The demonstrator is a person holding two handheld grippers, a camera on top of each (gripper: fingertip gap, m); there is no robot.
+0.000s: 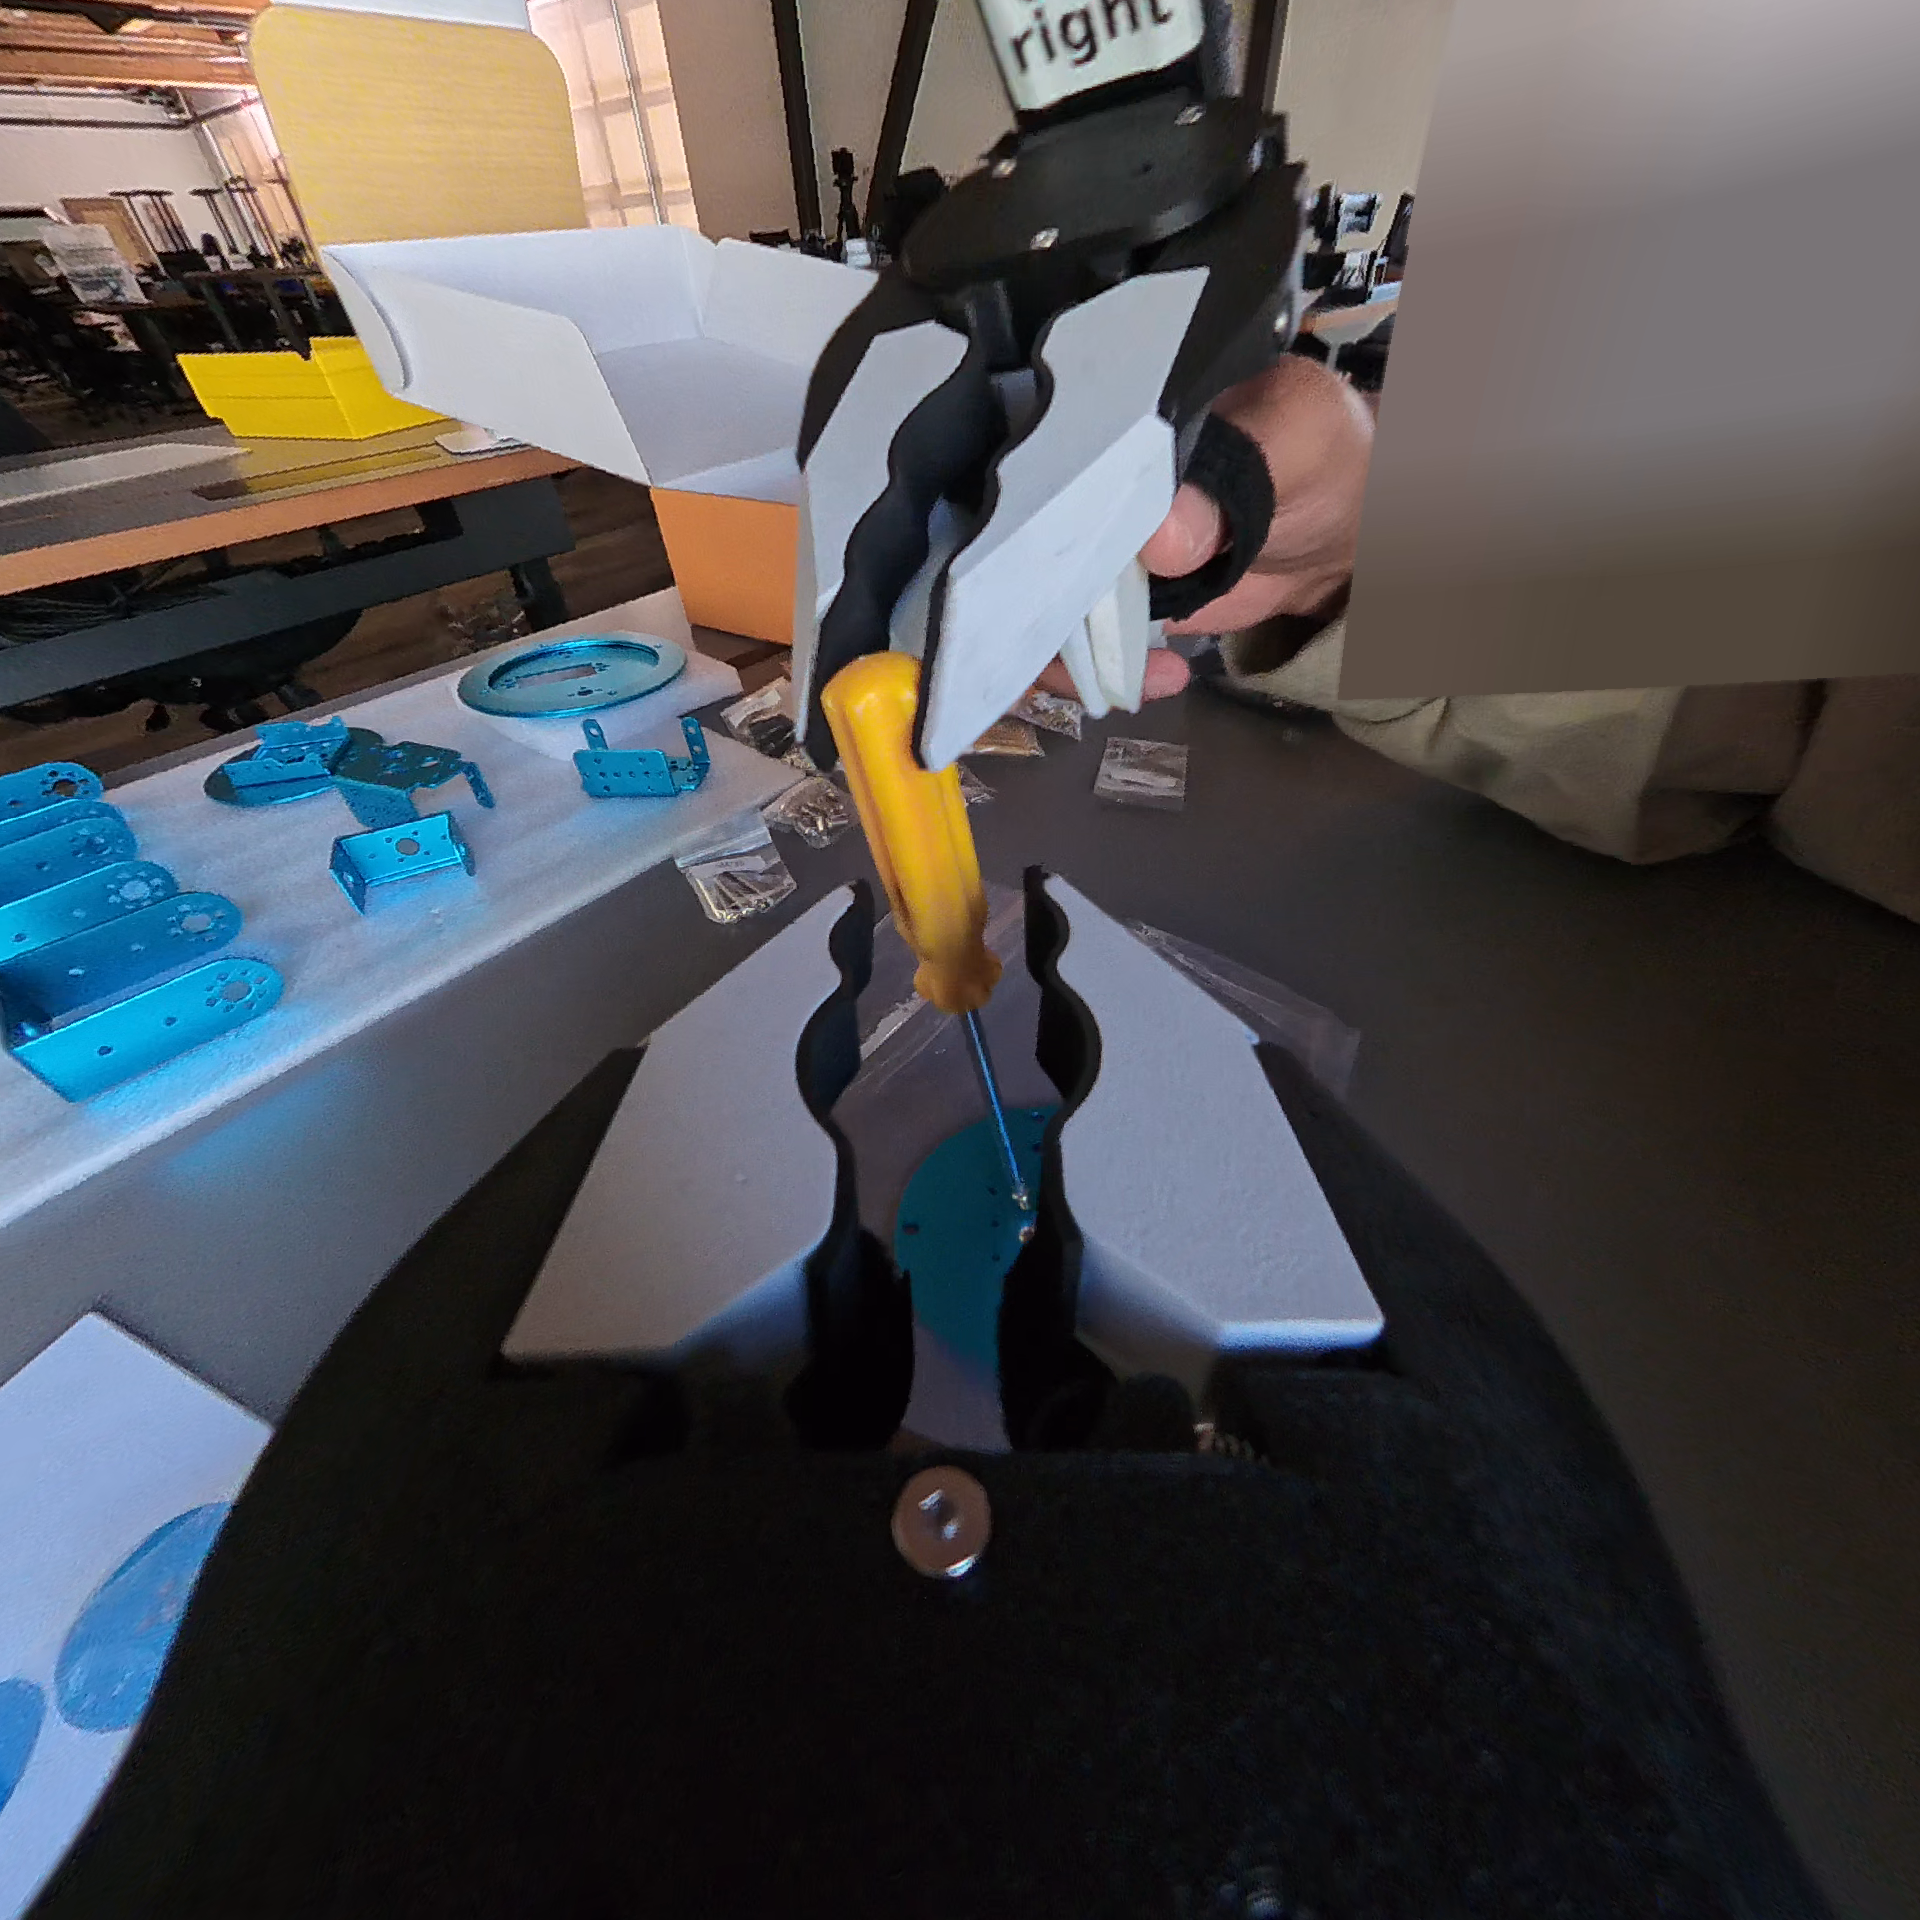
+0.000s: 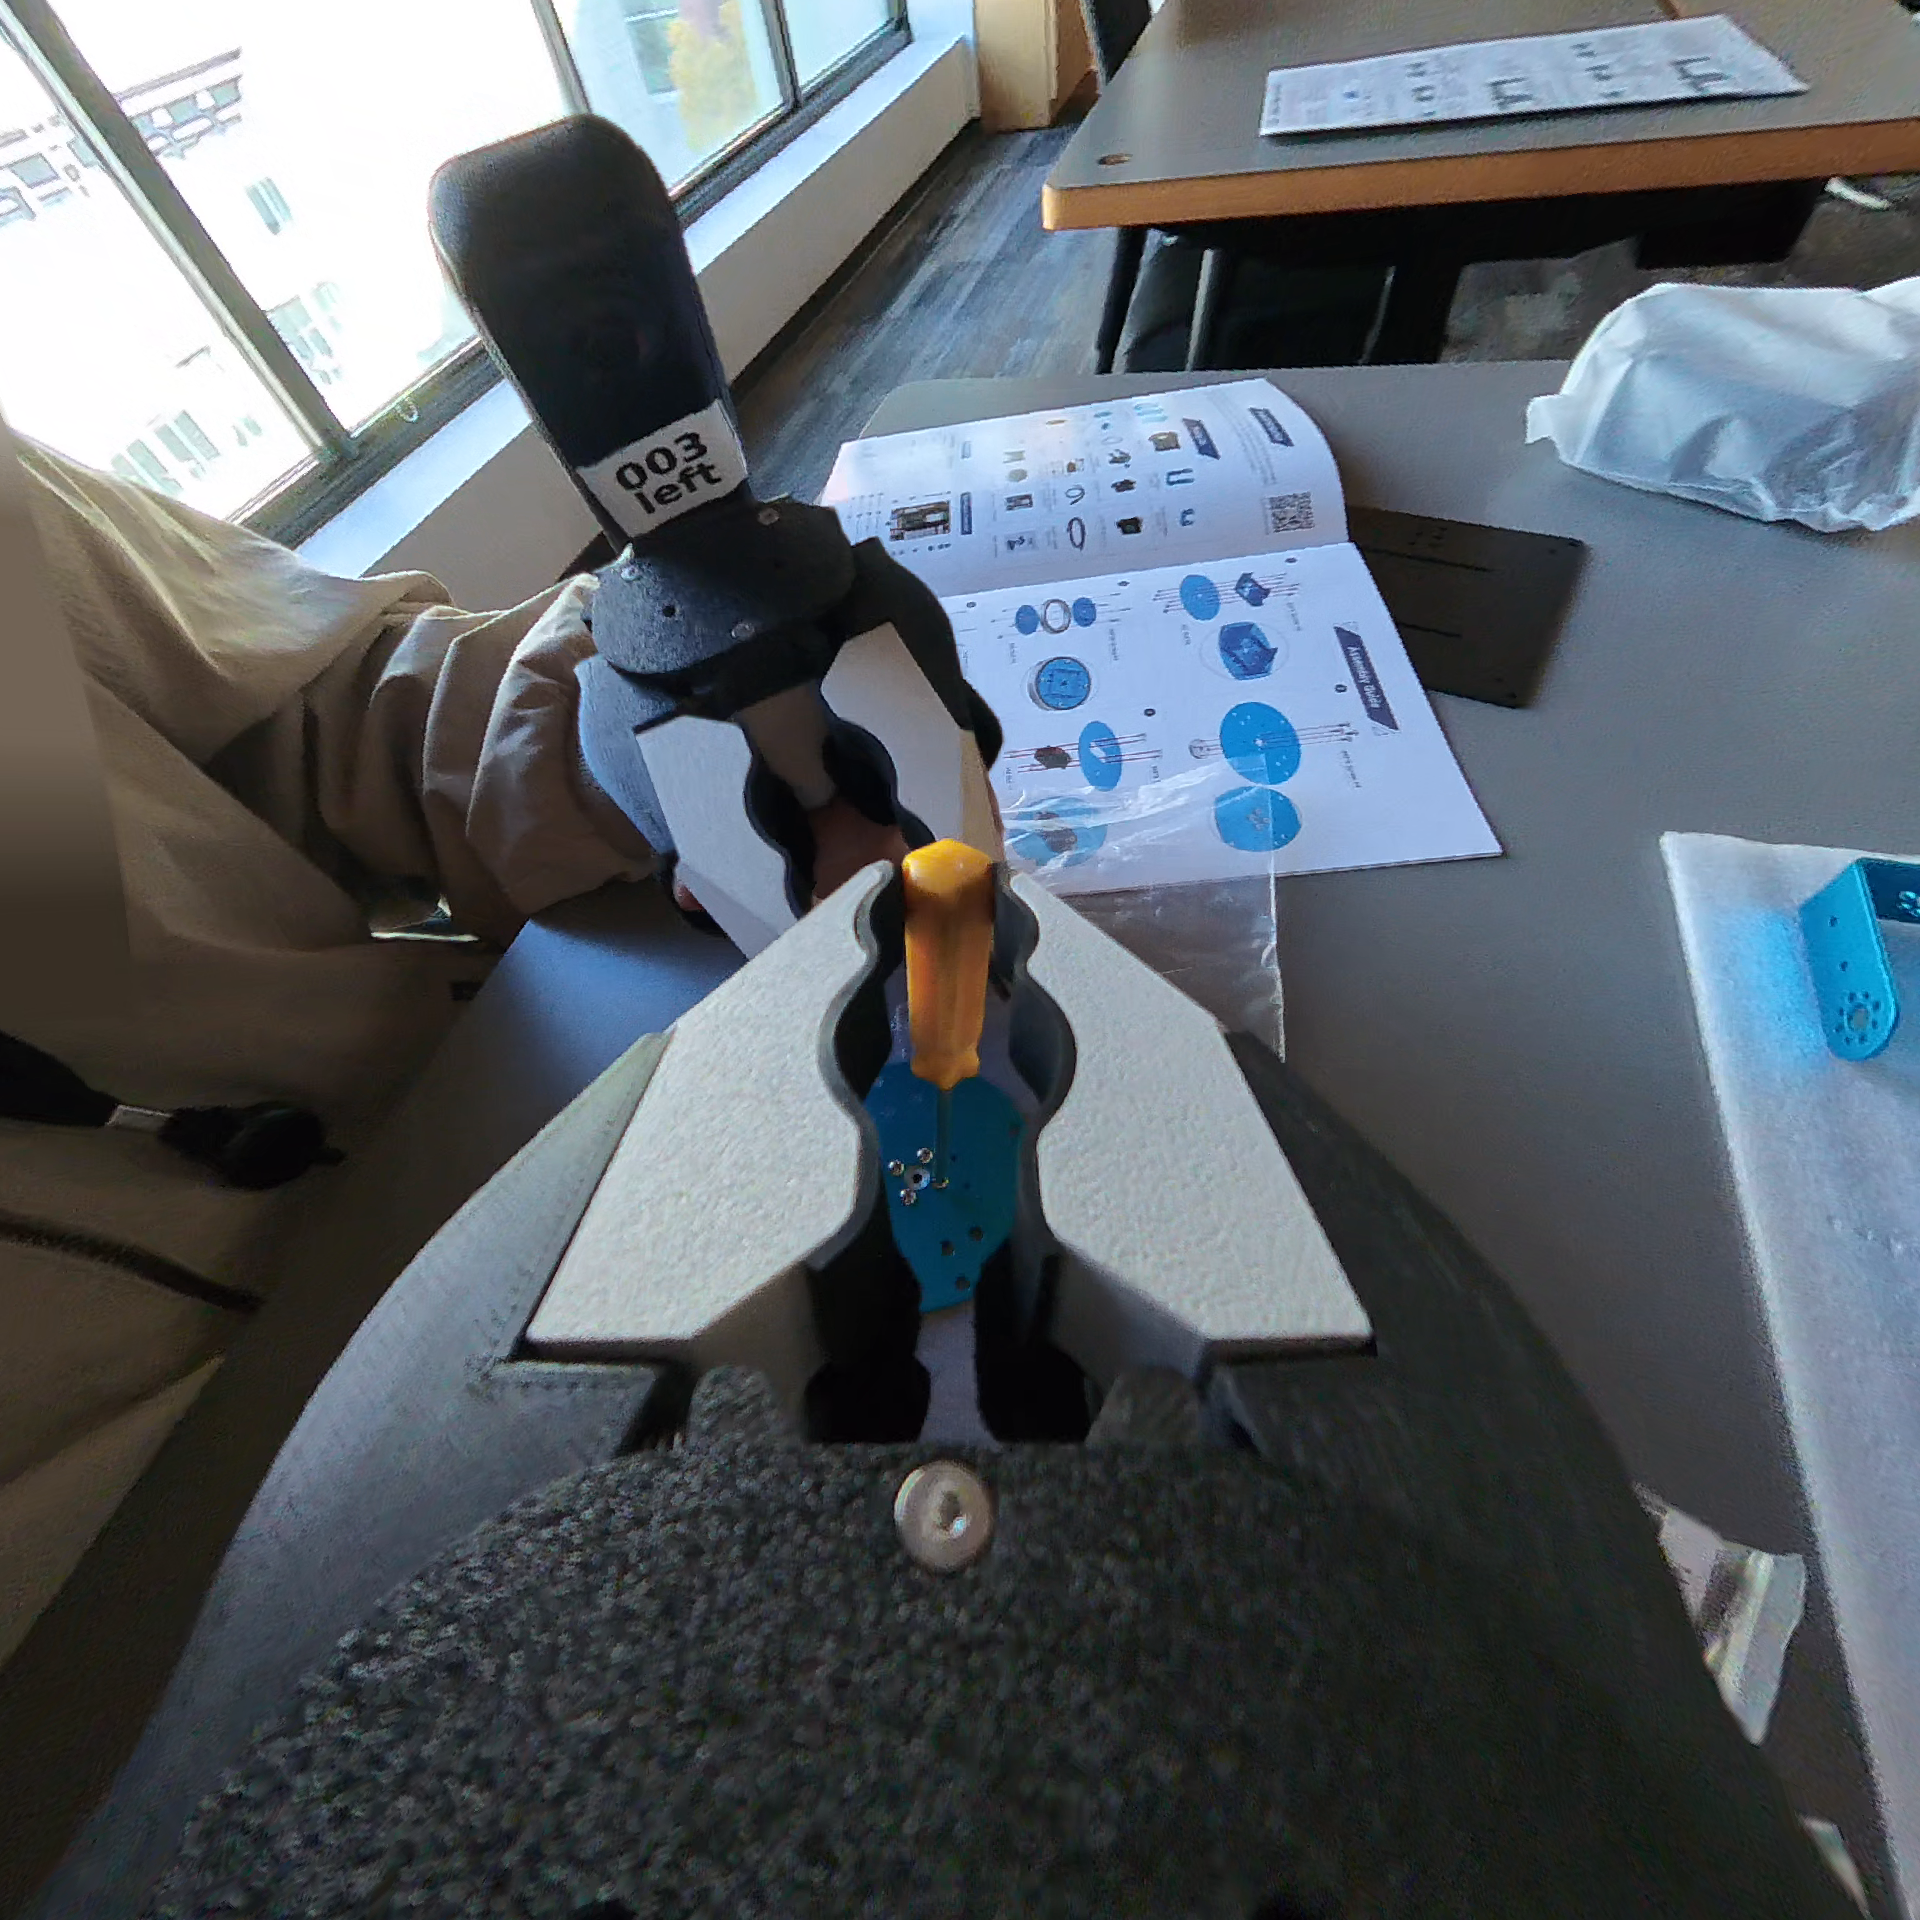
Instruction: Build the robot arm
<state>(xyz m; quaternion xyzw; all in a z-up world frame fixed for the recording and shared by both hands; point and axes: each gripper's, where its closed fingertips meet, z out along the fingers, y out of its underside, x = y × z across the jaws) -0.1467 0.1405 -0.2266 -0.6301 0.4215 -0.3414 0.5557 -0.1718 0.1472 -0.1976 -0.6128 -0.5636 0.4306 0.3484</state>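
Observation:
My right gripper (image 2: 945, 883) is shut on the handle of a yellow screwdriver (image 2: 943, 966). It comes down from above in the left wrist view (image 1: 878, 748), holding the screwdriver (image 1: 920, 831) tilted. The thin shaft ends at a small screw (image 1: 1023, 1205) on a blue round metal disc (image 1: 956, 1247), which lies low on the grey table (image 1: 1558, 1143). My left gripper (image 1: 948, 888) has its fingers on either side of the disc, the black pads against its edges. The disc (image 2: 956, 1226) shows several holes and small screws near the tip.
A white foam sheet (image 1: 416, 987) on the left carries several blue brackets (image 1: 135, 935) and a blue ring (image 1: 571, 675). Small bags of screws (image 1: 738, 873) lie behind it. An open manual (image 2: 1195, 675), a black plate (image 2: 1475, 613), a clear bag (image 2: 1195, 935) and a white wrapped bundle (image 2: 1745, 405) lie beyond. Both grippers' tips are close together, under 4 cm apart.

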